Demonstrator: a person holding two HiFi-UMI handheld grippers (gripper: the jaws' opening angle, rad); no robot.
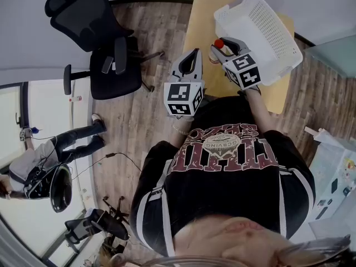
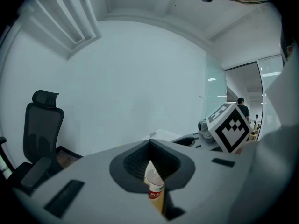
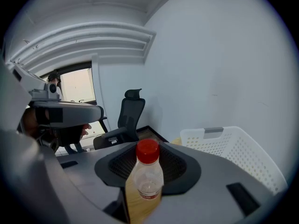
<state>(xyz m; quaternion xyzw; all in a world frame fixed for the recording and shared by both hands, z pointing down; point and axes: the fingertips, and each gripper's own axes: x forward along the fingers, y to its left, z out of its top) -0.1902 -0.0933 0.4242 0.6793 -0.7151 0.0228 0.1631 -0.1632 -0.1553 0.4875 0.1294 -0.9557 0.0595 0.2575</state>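
A clear plastic bottle with a red cap and a red label stands upright between the jaws of my right gripper, which is shut on it. In the head view this bottle sits at the right gripper, above the wooden table and beside a white slotted basket. My left gripper is just to its left, jaws together and holding nothing. Through the narrow slit of the left gripper a sliver of the bottle shows.
A black office chair stands on the wood floor to the left of the table. A person sits low at far left near a tripod. Boxes and papers lie at the right.
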